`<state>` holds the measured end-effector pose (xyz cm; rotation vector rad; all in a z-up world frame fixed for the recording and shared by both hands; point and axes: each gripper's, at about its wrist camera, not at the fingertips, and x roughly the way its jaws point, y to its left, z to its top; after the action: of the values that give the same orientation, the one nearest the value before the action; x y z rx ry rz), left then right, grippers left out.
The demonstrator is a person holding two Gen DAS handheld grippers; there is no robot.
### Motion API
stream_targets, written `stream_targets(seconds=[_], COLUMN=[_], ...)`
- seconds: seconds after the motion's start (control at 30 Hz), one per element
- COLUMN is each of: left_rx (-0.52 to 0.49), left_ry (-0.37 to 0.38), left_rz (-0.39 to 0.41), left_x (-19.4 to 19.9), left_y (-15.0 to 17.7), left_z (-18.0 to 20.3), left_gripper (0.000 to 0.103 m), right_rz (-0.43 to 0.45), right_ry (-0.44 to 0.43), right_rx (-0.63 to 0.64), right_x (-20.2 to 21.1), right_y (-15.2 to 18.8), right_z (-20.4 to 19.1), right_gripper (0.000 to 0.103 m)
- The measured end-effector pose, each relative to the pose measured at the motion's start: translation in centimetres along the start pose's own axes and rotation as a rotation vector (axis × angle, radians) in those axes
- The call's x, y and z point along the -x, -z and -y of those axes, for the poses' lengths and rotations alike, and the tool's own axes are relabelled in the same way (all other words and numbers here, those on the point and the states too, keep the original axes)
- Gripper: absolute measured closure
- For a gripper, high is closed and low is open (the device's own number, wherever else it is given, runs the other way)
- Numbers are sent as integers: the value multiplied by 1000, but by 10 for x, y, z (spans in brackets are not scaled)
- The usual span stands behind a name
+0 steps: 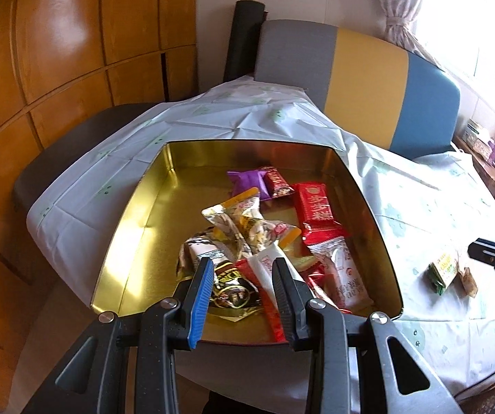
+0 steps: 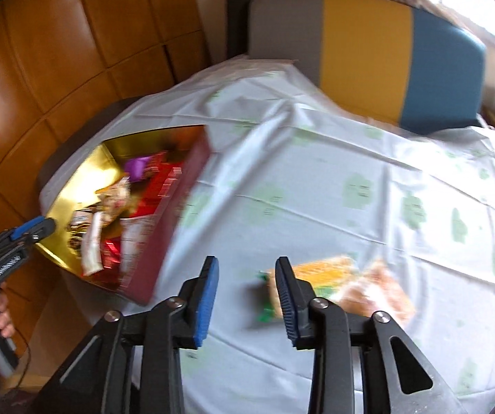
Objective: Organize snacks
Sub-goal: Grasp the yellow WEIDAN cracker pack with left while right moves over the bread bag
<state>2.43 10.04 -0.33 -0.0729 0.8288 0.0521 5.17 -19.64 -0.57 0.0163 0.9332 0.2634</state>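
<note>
Hovering over the gold tin [image 1: 137, 207], the left claw [image 1: 242, 269] gapes wide above the heaped snack packets [image 1: 247, 227], gripping none. Over on the cloth-covered desk [image 2: 316, 179], the right claw [image 2: 247, 269] also stands open and empty, a green-and-yellow packet [image 2: 319, 272] lying just beside its right finger.

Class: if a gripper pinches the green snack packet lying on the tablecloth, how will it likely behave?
The green packet looks thin and flat, so probably light. Its wrapper would likely crinkle and flex, not stay stiff. Lying flat on the cloth, it may slide.
</note>
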Motion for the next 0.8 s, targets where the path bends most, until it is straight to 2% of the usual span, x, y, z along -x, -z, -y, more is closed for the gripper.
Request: stream_targets(seconds=[0.07,0.33,0.4,0.47,0.53,0.63,0.8], left_rx=[-13,-92,-114,-140,-178,-236,-338], left_ry=[5,39,50,62,81,121,207], left_rz=[-1,-12,-15,-19,-28,-46,-76], left_x=[0,-3,-3,-4,-6,-9,-14], left_y=[0,-1,-1,-2,-3,-3,-3], left_z=[5,32,41,51,65,88,133], left_gripper=[68,68,68,68,68,68,66], right_rz=[-4,-41,-45,-43,-78,-71,-71], right_ry=[36,161,192,199,209,210,195], right_rx=[-12,-116,-182,-279,-375,-447,-460], right_x=[5,16,15,13,7,10,10], right_y=[1,9,13,19,24,25,25], right_z=[17,102,127,150,169,184,184], right_gripper=[59,45,40,39,39,39,36])
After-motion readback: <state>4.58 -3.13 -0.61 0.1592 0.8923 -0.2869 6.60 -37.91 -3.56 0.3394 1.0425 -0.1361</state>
